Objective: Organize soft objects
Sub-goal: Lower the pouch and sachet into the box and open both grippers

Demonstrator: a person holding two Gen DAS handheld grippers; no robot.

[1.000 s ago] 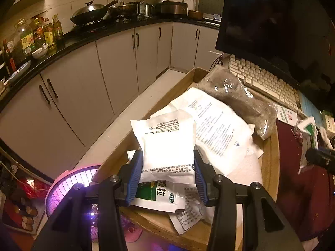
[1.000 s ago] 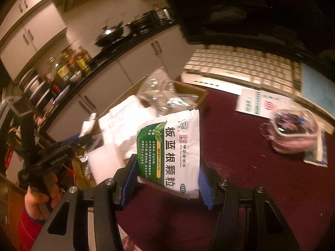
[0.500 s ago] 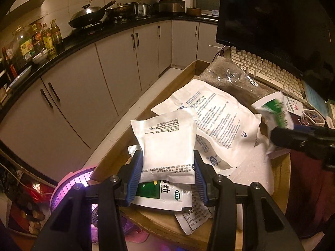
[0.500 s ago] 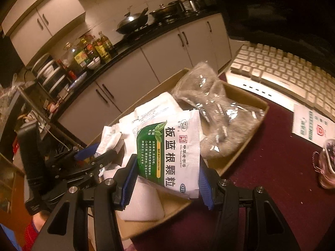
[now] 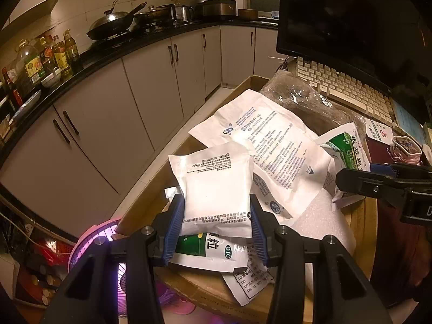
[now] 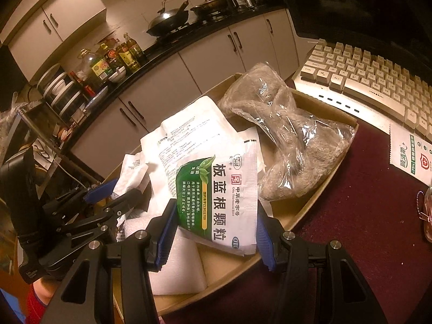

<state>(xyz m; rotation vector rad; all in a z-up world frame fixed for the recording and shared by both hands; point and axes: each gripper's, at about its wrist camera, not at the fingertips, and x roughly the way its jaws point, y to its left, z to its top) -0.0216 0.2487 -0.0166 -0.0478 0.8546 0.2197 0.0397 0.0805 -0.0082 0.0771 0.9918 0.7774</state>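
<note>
Dim amber-lit kitchen: grey-white base cabinets (image 5: 151, 100) run along the left under a black countertop (image 5: 113, 51) with oil bottles (image 5: 54, 54), a wok (image 5: 113, 24) and pots. Low left, a pink-lit fan (image 5: 94, 240) on the floor. Centre, an open cardboard box (image 5: 151, 197) sits at the edge of a dark red tabletop (image 6: 364, 189). Left gripper (image 5: 216, 232) is clamped on a plain white pouch (image 5: 216, 189), blue pads pressing both its sides, pouch held over the near end of the box. Under it lies a green-and-white sachet (image 5: 208, 248) and a printed slip of paper; beside it a large white printed bag (image 5: 270, 140) and a white foam sheet (image 5: 321, 218), all in the box. At the box's far end, a clear plastic bag of grey fluffy material (image 6: 283, 135). Right gripper (image 6: 213, 232) is squeezed shut on a green herbal granule packet (image 6: 218, 194), held above the box's table-side rim, over the foam. Right of the box: beige keyboard (image 6: 378, 81) under a dark monitor (image 5: 337, 21), a small paper packet (image 6: 410, 154), and a small pink-rimmed container (image 5: 406, 148) on the red cloth.
</note>
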